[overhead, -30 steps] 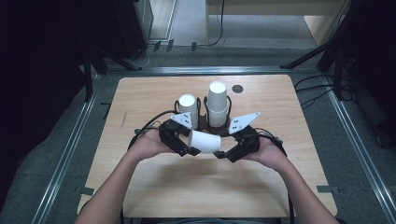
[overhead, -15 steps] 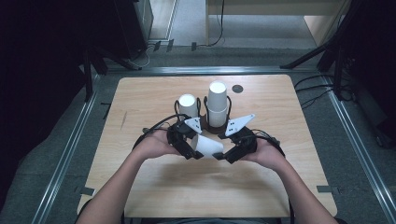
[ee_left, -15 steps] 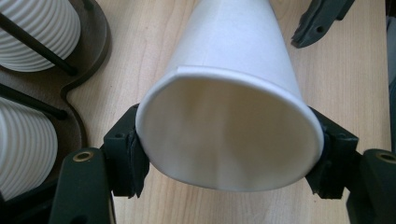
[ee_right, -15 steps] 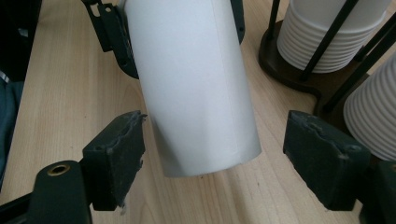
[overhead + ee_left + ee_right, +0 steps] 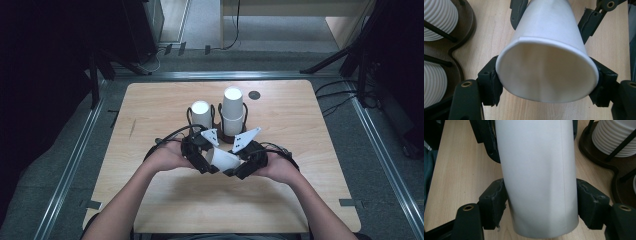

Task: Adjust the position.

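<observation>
A white paper cup point(image 5: 223, 159) lies on its side just above the table, held between both grippers. My left gripper point(image 5: 207, 160) is shut on its wide mouth end. In the left gripper view the cup's open mouth point(image 5: 547, 75) faces the camera, and both pads point(image 5: 492, 83) press the wall behind the rim. My right gripper point(image 5: 241, 165) has just been closing on the narrow base end. In the right gripper view its pads point(image 5: 495, 207) touch both sides of the cup point(image 5: 539, 182). The right gripper point(image 5: 542, 206) now grips it.
A dark wooden rack point(image 5: 220, 134) behind the hands holds two upright stacks of ribbed white cups point(image 5: 201, 114) point(image 5: 233, 107). A small black disc point(image 5: 254, 95) lies on the far part of the tabletop point(image 5: 150, 110). Dark floor and metal rails surround the table.
The right gripper's jaws have closed in onto the cup's base end. Both hands and the cup have drifted slightly toward the near edge.
</observation>
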Motion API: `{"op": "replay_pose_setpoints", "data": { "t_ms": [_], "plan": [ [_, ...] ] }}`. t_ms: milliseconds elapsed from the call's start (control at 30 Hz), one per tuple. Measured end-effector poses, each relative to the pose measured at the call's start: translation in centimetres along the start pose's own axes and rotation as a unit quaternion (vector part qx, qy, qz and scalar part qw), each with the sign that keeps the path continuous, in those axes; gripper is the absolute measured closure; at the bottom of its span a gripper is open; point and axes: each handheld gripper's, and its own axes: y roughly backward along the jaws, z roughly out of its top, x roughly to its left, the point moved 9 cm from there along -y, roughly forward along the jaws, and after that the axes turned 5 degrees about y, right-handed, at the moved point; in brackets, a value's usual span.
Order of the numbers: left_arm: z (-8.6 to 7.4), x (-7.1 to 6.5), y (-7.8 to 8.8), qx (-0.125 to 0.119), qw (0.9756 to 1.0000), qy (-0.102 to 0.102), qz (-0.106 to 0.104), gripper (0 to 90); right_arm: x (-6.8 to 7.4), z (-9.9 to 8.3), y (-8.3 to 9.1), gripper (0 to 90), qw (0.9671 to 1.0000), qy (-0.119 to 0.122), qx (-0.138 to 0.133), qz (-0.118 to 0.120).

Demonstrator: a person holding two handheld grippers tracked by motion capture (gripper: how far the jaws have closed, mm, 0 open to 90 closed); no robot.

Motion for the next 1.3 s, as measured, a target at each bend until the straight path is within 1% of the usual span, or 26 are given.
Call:
{"op": "replay_pose_setpoints", "data": {
  "t_ms": [33,67,100,167,200,233,267,300,367,533,600,633,667,700,733,800,833,867,900,933,967,1033,1067,1100,1167,1300],
  "plan": [
    [0.1,0.0,0.1,-0.01,0.9999,-0.004,0.004,22.9,0.1,0.0,0.0,32.1,1.0,0.007,0.0,0.002],
    [0.1,0.0,0.1,-0.01,0.9999,-0.004,0.004,20.2,0.1,0.0,0.0,32.1,1.0,0.007,0.0,0.002],
    [0.3,0.1,0.3,-0.031,0.9992,-0.007,0.026,15.4,0.2,0.1,0.1,32.8,0.9999,0.011,-0.002,0.005],
    [0.4,0.1,0.4,-0.034,0.9992,0.0,0.023,9.4,0.2,0.1,0.2,32.8,0.9999,0.012,-0.003,0.003],
    [0.6,0.2,0.6,-0.05,0.9985,0.011,0.018,7.0,0.1,0.2,0.4,32.9,0.9999,0.014,-0.009,0.0],
    [0.6,0.2,0.8,-0.057,0.9981,0.016,0.015,6.0,0.1,0.3,0.5,32.9,0.9998,0.014,-0.012,-0.001],
    [0.6,0.2,0.8,-0.057,0.9981,0.016,0.015,6.0,0.1,0.3,0.5,32.9,0.9998,0.014,-0.012,-0.001],
    [0.6,0.3,0.9,-0.071,0.9972,0.023,0.006,6.0,-0.1,0.4,0.8,32.9,0.9997,0.011,-0.02,-0.003],
    [0.6,0.2,1.1,-0.082,0.9961,0.03,-0.002,6.0,-0.2,0.6,1.1,32.9,0.9995,0.01,-0.03,-0.002],
    [0.7,0.3,1.3,-0.107,0.9934,0.041,-0.01,6.0,-0.4,0.9,1.8,32.9,0.9987,-0.002,-0.051,-0.006],
    [0.9,0.3,1.6,-0.13,0.9901,0.053,-0.012,6.1,-0.5,1.0,2.0,32.9,0.9984,-0.004,-0.056,-0.007],
    [1.0,0.2,1.7,-0.136,0.9891,0.055,-0.016,6.1,-0.5,1.1,2.1,32.9,0.9981,-0.004,-0.061,-0.008],
    [1.0,0.2,1.7,-0.136,0.9891,0.055,-0.016,6.1,-0.5,1.1,2.1,32.9,0.9981,-0.004,-0.061,-0.008],
    [1.2,0.1,1.9,-0.151,0.9866,0.057,-0.021,6.1,-0.6,1.1,2.2,32.9,0.9979,-0.008,-0.064,-0.008],
    [1.2,0.1,1.9,-0.151,0.9866,0.057,-0.021,6.1,-0.6,1.2,2.3,32.9,0.9976,-0.007,-0.068,-0.01],
    [1.4,0.0,2.0,-0.162,0.9847,0.059,-0.024,6.1,-0.6,1.3,2.4,32.8,0.9973,-0.011,-0.073,-0.006],
    [1.7,0.0,2.1,-0.174,0.9825,0.062,-0.026,6.3,-0.6,1.4,2.4,32.9,0.997,-0.012,-0.076,-0.005],
    [1.8,-0.1,2.2,-0.179,0.9813,0.065,-0.029,6.7,-0.6,1.4,2.4,32.8,0.9969,-0.012,-0.078,-0.004],
    [1.8,-0.1,2.2,-0.179,0.9813,0.065,-0.029,7.0,-0.6,1.4,2.4,32.8,0.9969,-0.012,-0.078,-0.004],
    [2.0,-0.1,2.2,-0.187,0.9794,0.068,-0.034,8.0,-0.5,1.5,2.4,32.8,0.9965,-0.014,-0.082,-0.001],
    [2.0,-0.1,2.2,-0.187,0.9794,0.068,-0.034,9.9,-0.5,1.5,2.4,32.8,0.9965,-0.014,-0.082,-0.001],
    [2.2,-0.1,2.3,-0.198,0.9764,0.075,-0.04,11.8,-0.4,1.6,2.4,32.8,0.9961,-0.016,-0.086,0.003],
    [2.3,-0.1,2.6,-0.21,0.9728,0.083,-0.052,14.2,-0.4,1.7,2.4,32.8,0.9958,-0.018,-0.09,0.005],
    [2.3,-0.1,2.6,-0.21,0.9728,0.083,-0.052,15.4,-0.3,1.8,2.4,32.8,0.9957,-0.017,-0.091,0.006],
    [2.4,0.1,2.8,-0.219,0.971,0.084,-0.048,18.7,-0.3,1.8,2.4,32.8,0.9955,-0.017,-0.093,0.007],
    [2.4,0.0,3.1,-0.219,0.9712,0.078,-0.05,23.9,-0.3,2.0,2.6,33.3,0.9949,-0.018,-0.099,0.008]
  ]
}}
